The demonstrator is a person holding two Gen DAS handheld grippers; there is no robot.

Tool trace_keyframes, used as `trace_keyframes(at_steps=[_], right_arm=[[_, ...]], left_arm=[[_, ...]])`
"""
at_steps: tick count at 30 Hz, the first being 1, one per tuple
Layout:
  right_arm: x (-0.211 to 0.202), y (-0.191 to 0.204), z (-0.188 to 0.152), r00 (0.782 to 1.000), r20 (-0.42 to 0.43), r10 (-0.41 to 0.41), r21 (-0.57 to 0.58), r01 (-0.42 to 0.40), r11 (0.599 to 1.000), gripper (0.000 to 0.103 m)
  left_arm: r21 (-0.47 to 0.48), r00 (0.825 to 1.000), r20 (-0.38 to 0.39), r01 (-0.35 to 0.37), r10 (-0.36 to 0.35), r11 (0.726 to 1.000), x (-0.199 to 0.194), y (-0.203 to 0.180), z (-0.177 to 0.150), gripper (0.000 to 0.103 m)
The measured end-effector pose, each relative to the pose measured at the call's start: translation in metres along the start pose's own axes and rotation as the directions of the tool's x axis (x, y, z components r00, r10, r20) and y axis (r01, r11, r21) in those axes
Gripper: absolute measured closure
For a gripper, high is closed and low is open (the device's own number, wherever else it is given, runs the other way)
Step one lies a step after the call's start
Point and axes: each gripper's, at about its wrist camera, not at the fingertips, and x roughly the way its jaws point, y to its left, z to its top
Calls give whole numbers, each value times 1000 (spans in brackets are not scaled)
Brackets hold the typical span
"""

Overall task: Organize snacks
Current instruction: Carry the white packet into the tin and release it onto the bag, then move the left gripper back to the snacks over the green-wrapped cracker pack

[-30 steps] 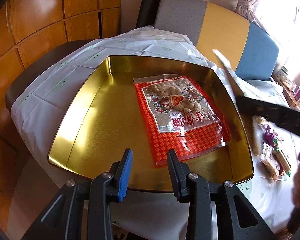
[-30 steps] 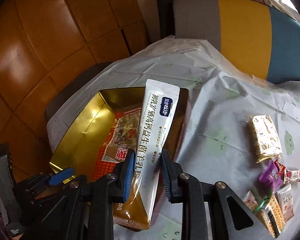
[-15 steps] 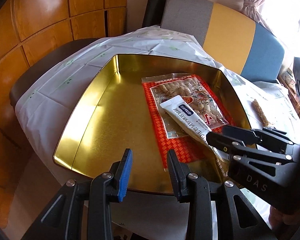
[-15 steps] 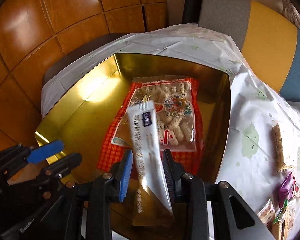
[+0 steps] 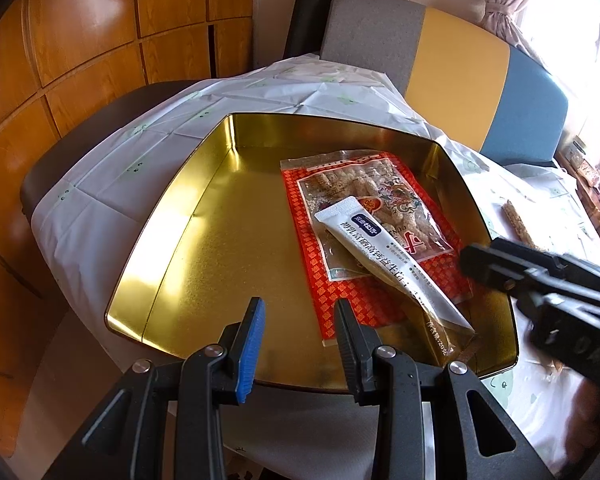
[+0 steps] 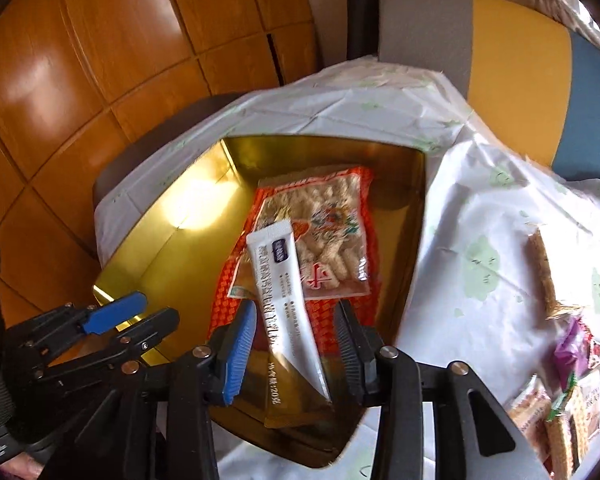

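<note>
The white stick pack (image 6: 288, 312) covers part of the red snack bag (image 6: 320, 236). The small snacks (image 6: 556, 416) by the right edge are blurry and cut off.

Gold tray (image 5: 168, 240) floor ahead of left tongs (image 5: 300, 340) bare and open, only its low walls rim it; right half taken by red snack bag (image 5: 376, 208) with white sachet (image 6: 284, 300) across it, lying loose between the right tongs' (image 6: 296, 344) just-opened jaws; loose snacks (image 6: 556, 420) crowd the table (image 6: 480, 216) right of them
</note>
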Motion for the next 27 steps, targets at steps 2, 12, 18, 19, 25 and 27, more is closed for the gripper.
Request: trace_keyframes(at_steps=[2,12,18,19,25,27], right_arm=[[-9,-2,0,1000,23,-7,0,7,1000,60],[-43,-37,-7,996,65,-68,45,65,997,54],[-62,-78,-23,989,49,-138,96,133,986,54],[-65,-87,-26,988,44,-151,105,146,984,54],[-84,-140,-49,971,-9,-239,171,237,956,53],[-91,-159,-55,962,-28,-270,189,271,944,53]], left_arm=[[2,1000,4,-2,2,1000,-1,-1,0,67],[12,1000,13,-5,4,1000,-5,-3,0,67],[23,1000,10,0,0,1000,-5,-6,-1,67],[23,1000,11,-1,1,1000,-6,-6,-1,67],[23,1000,3,-1,1,1000,-3,-7,0,67],[24,1000,2,-1,1,1000,-2,-9,-1,67]])
